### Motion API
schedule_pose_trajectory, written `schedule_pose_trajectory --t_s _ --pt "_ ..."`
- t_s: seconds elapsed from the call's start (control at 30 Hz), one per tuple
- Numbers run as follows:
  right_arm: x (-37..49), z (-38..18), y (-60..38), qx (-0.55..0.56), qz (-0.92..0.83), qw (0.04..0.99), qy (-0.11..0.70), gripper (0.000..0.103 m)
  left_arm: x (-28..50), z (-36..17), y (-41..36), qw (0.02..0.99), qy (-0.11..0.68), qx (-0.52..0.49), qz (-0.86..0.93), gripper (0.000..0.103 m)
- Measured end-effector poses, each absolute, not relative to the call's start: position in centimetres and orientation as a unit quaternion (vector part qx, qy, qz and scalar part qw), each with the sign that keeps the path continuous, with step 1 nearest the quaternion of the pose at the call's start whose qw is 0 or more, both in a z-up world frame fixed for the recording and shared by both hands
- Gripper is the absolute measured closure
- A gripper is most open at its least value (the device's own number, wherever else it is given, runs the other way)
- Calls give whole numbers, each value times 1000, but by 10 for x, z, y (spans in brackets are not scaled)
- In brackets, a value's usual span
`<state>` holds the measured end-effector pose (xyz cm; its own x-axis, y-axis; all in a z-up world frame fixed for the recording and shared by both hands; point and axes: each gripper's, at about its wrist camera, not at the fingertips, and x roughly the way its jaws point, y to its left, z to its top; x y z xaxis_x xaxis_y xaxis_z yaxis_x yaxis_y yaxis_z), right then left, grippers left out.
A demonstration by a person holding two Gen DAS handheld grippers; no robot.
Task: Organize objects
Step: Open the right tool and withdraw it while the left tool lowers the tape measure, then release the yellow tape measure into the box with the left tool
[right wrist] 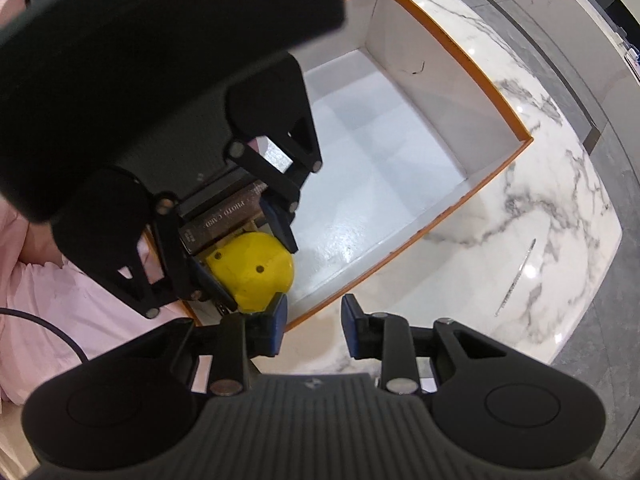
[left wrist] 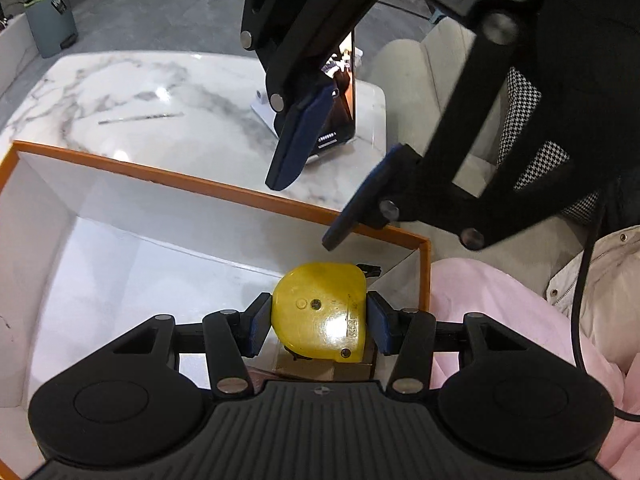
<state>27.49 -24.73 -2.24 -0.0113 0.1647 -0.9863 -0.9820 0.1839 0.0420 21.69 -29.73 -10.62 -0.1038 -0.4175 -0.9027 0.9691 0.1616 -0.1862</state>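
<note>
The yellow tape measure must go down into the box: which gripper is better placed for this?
Left. The left gripper holds the tape measure above the box, while the right gripper is open, holding nothing.
</note>
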Motion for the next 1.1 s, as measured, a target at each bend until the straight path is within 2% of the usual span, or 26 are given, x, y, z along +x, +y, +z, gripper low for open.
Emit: schedule_pose_trajectory --t_s 0.17,0.2,0.4,0.6,0.77,0.9,1.1 --pt "273 -34 -252 -400 498 576 510 70 218 -113 -301 594 475 291 -580 45" --pt "276 -50 -255 -398 497 577 512 70 219 -114 -301 594 478 287 -580 44" --pt "277 -59 -261 -387 498 587 507 69 227 -116 -297 596 496 248 -581 37" --pt "279 -69 -271 -375 498 607 494 68 227 -121 -290 604 498 231 -577 40" --pt "276 -70 -292 -351 511 656 431 67 225 -119 -276 625 483 211 -576 41" --pt "260 -65 -325 -334 547 713 284 69 227 -114 -259 652 459 204 -568 41" --pt "264 -84 -349 -308 545 733 268 69 241 -121 -263 671 461 239 -530 41"
